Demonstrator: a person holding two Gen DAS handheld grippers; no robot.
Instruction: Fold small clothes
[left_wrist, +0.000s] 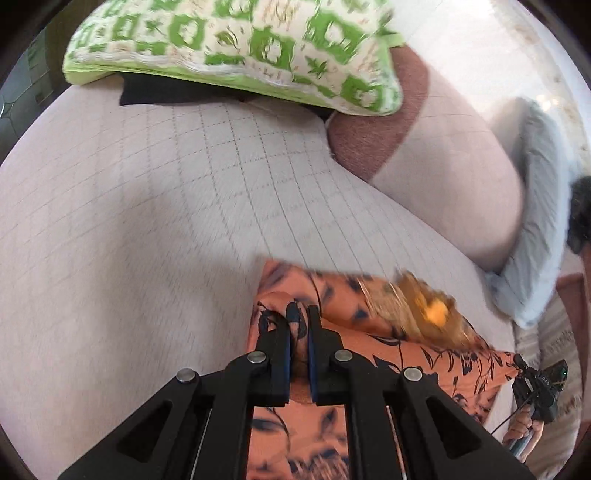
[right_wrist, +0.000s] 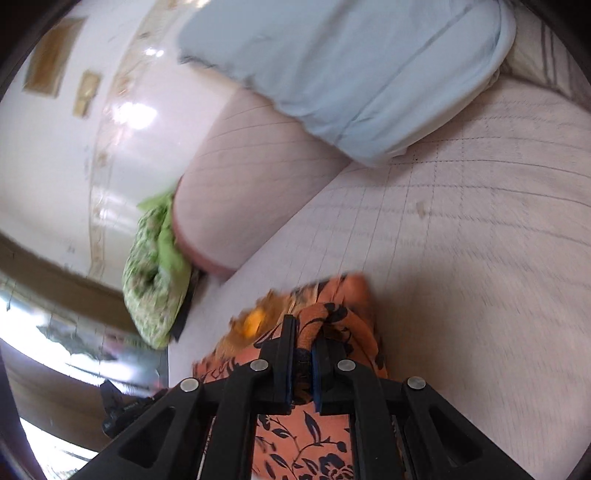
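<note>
Bright daylight, motion blur, fisheye warping

The garment (left_wrist: 424, 354) is thin orange printed cloth. The sofa (left_wrist: 147, 221) is matt quilted fabric, the cushion (left_wrist: 236, 48) woven. The tongs (left_wrist: 299, 325) are matt black plastic with shiny metal rivets.

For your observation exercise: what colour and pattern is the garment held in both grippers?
Orange garment with a dark navy floral print, clearest in the right wrist view.
</note>
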